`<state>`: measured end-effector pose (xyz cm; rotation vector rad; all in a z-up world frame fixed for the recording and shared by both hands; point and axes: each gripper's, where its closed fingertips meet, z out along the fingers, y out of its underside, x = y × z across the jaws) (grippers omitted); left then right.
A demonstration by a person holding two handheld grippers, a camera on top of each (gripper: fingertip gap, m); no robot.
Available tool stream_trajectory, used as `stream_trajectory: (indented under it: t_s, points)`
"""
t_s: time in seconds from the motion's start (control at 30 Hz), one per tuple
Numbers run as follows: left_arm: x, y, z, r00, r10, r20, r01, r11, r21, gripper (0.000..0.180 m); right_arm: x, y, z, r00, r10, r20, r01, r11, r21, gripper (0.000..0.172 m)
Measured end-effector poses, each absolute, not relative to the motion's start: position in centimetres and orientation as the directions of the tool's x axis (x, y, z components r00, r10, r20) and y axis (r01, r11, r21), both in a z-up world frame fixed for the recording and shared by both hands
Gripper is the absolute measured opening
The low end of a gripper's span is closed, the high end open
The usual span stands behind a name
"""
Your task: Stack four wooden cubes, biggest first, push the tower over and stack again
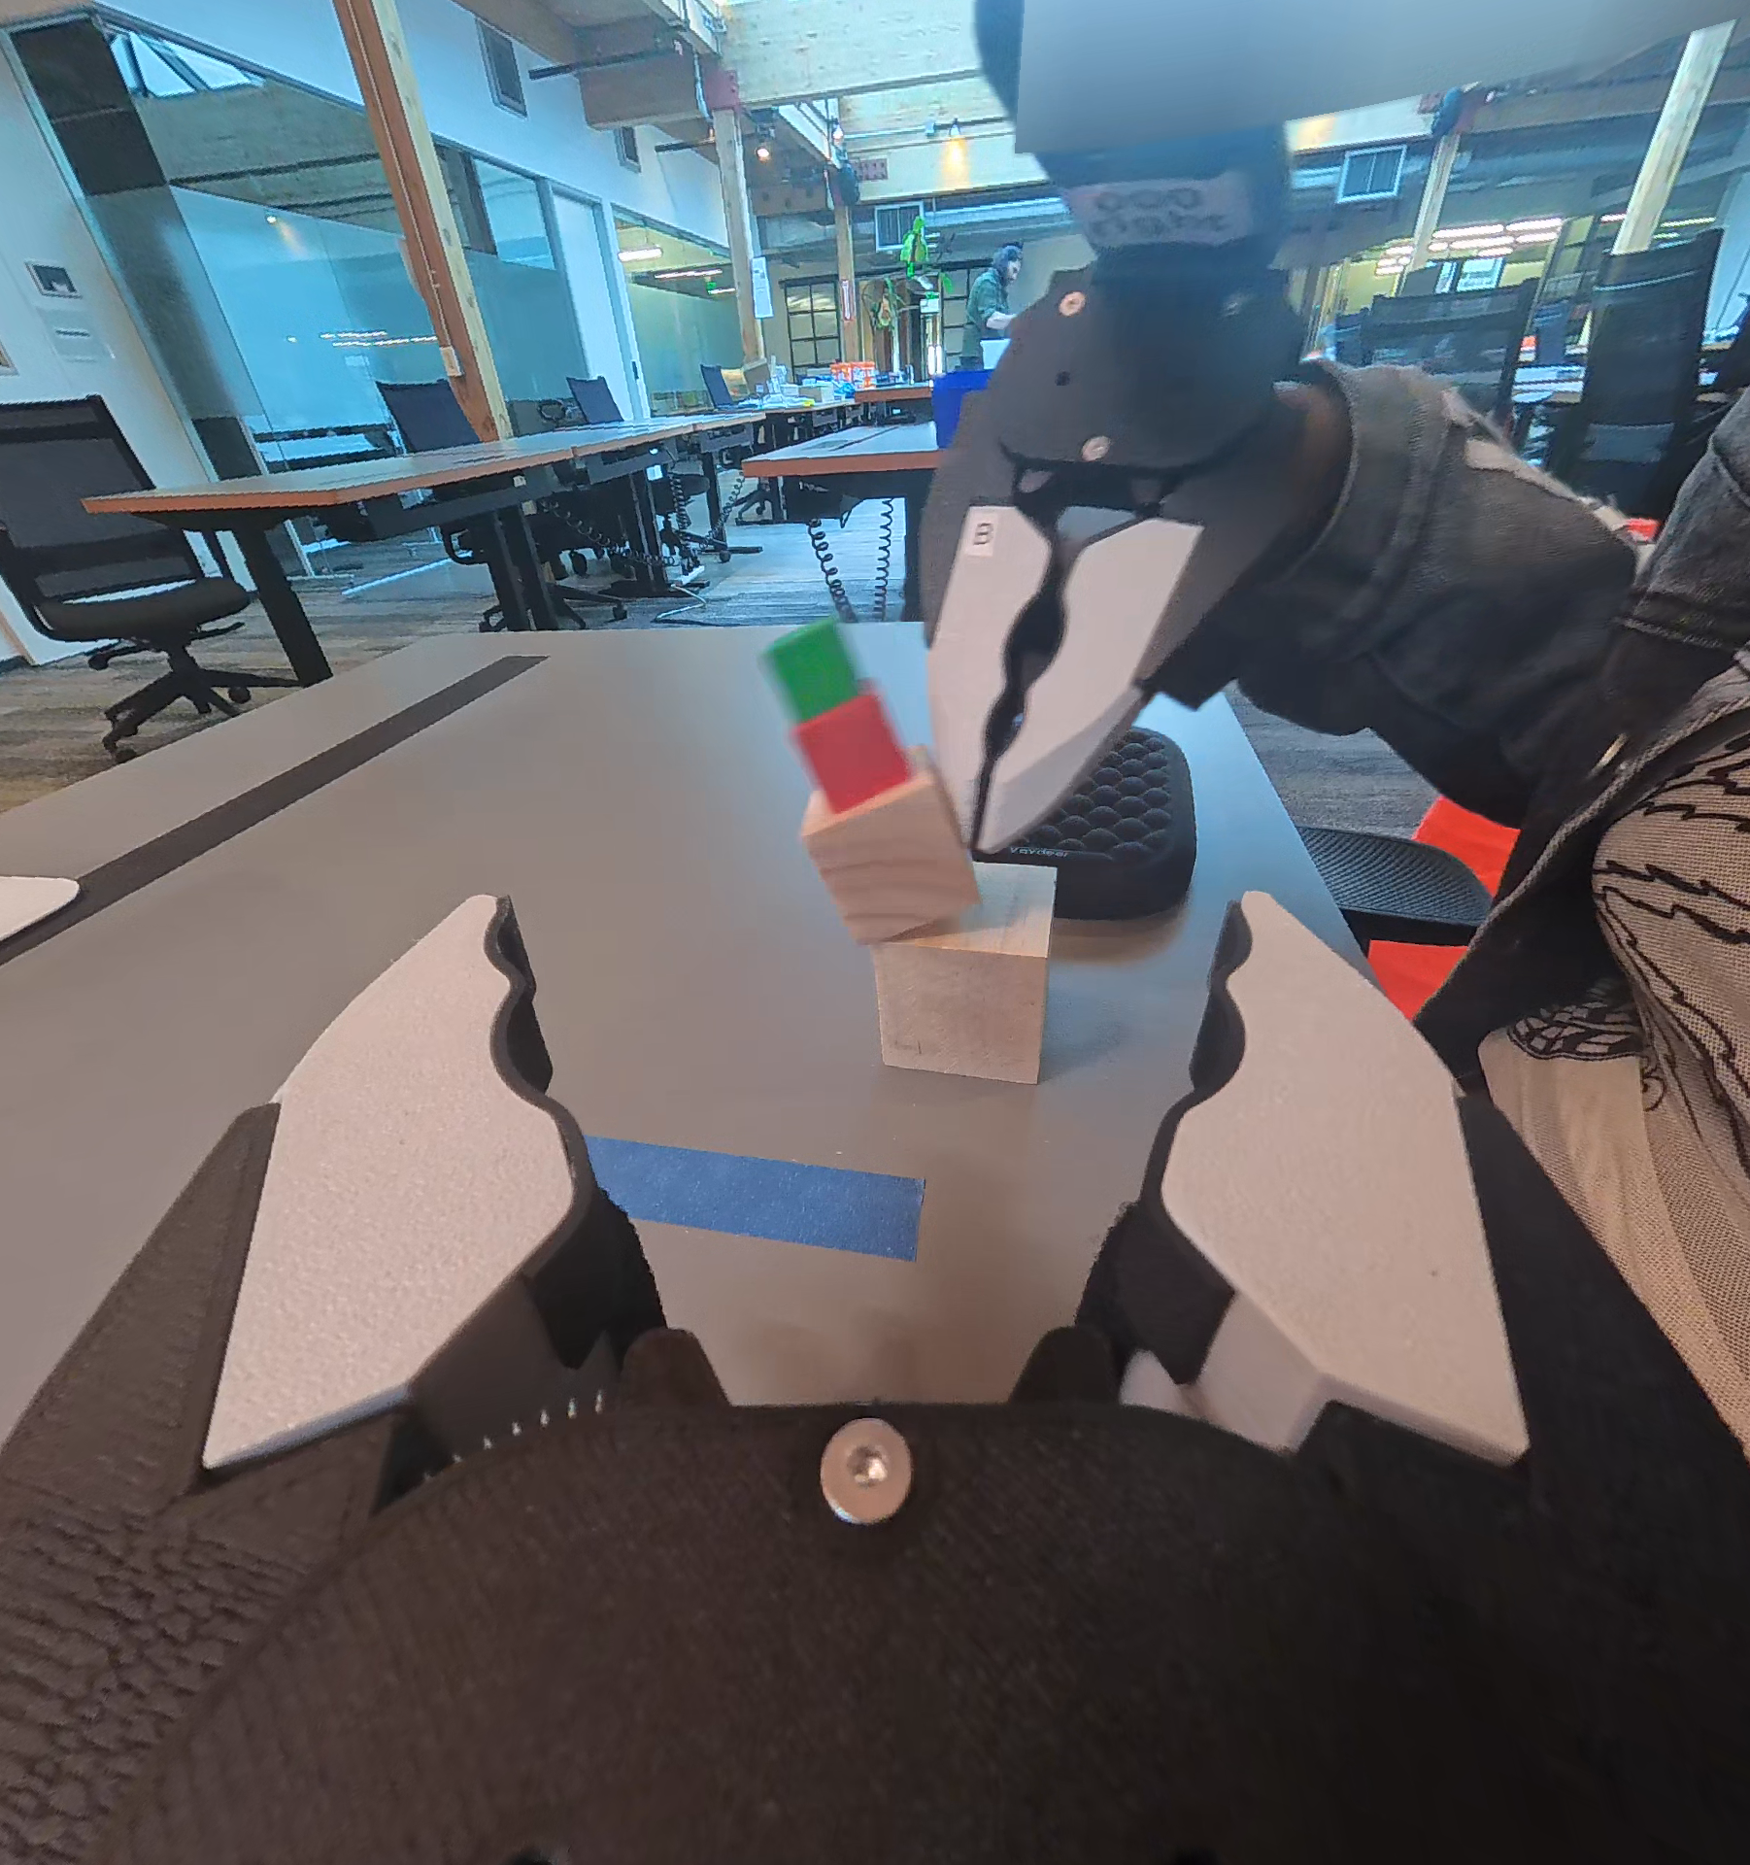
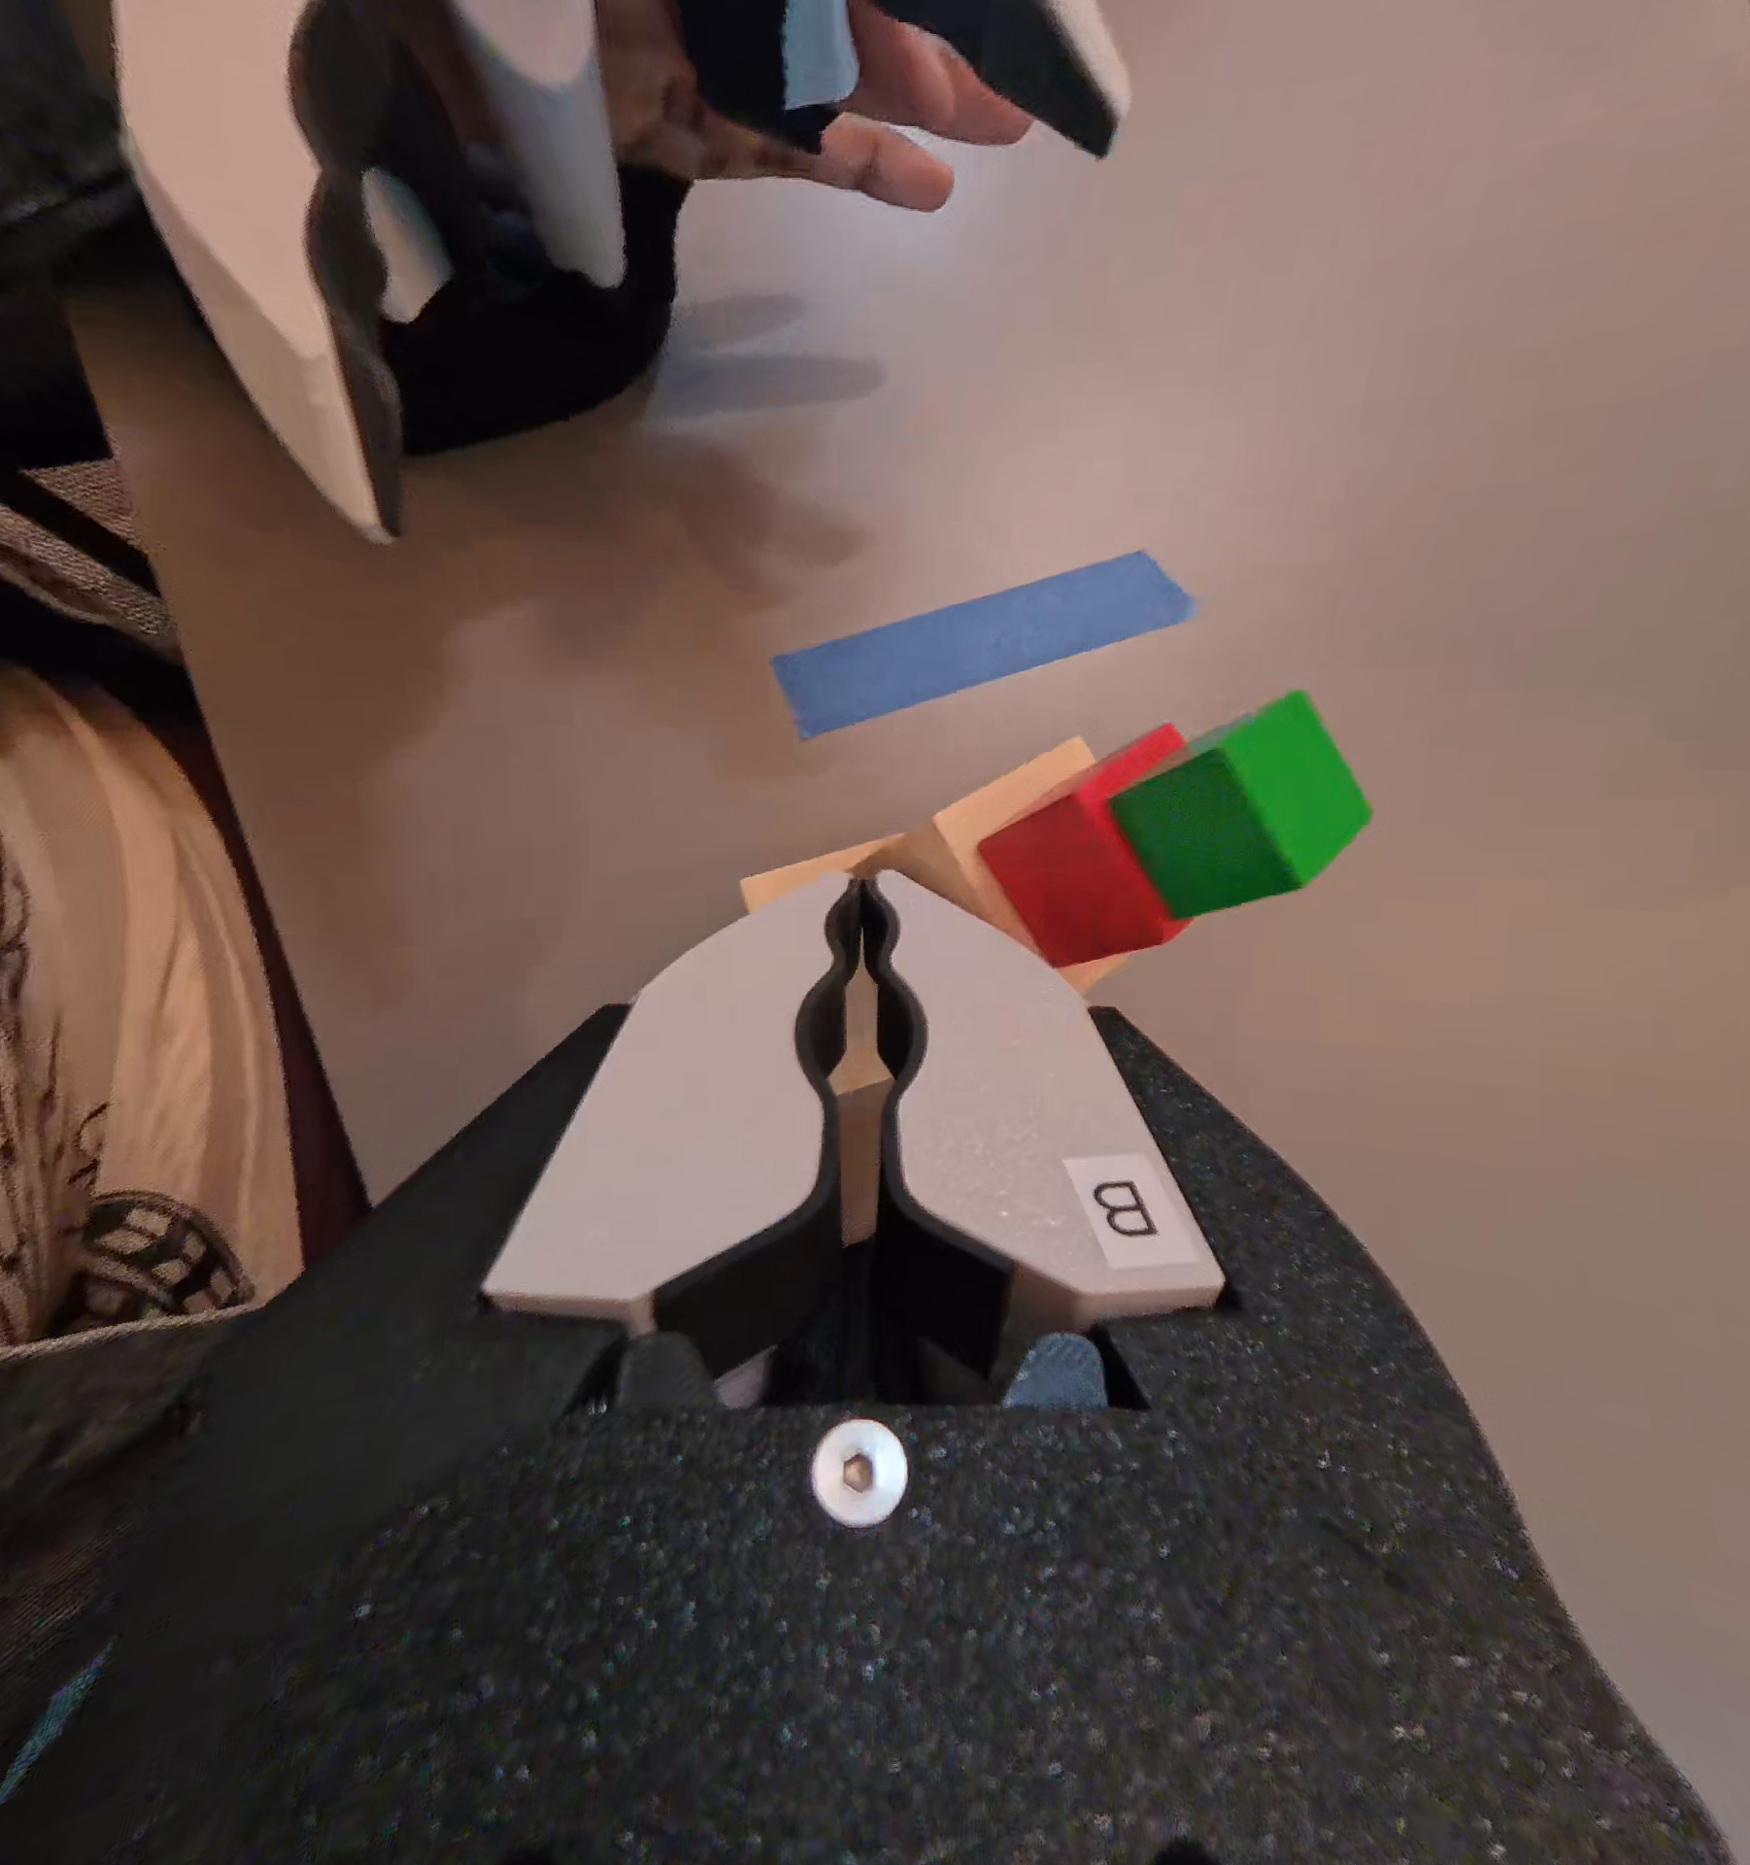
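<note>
The tower is toppling on the grey table (image 1: pixel 447 908). The biggest plain wooden cube (image 1: pixel 962 999) stands flat. The second plain cube (image 1: pixel 886 858) tilts left on its top edge, with the red cube (image 1: pixel 851 752) and the green cube (image 1: pixel 812 666) leaning off it. My right gripper (image 1: pixel 982 838) is shut with nothing in it, its tips against the tilted plain cube's right side. In the right wrist view the shut gripper (image 2: pixel 861 888) points at the plain cubes (image 2: pixel 962 848), with the red cube (image 2: pixel 1078 878) and the green cube (image 2: pixel 1244 807) falling right. My left gripper (image 1: pixel 871 1009) is wide open and empty, short of the tower.
A strip of blue tape (image 1: pixel 760 1196) lies on the table in front of the tower; it also shows in the right wrist view (image 2: pixel 982 641). A black textured pad (image 1: pixel 1123 828) sits behind the tower. The person's sleeve and body (image 1: pixel 1608 858) fill the right side. The table edge runs at left.
</note>
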<state>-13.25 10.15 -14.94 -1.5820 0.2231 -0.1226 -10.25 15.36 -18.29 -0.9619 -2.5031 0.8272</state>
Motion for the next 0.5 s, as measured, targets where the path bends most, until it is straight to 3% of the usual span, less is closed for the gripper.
stream_trajectory:
  t_s: [0.23,0.33,0.5]
  points:
    - [-13.2,10.1,-14.9,0.974,-0.219,-0.063,-0.067,-0.011,-0.998,0.125,-10.6,15.5,-17.0,-0.727,0.680,0.095,0.449,0.575,-0.684,0.004]
    - [-13.2,10.2,-15.0,0.973,-0.221,-0.068,-0.073,-0.013,-0.997,0.125,-9.8,15.3,-15.9,-0.758,0.648,0.079,0.402,0.559,-0.725,0.029]
    - [-13.2,10.2,-15.0,0.974,-0.219,-0.064,-0.068,-0.013,-0.998,0.125,-8.2,15.9,-16.1,-0.800,0.592,0.095,0.372,0.614,-0.696,0.089]
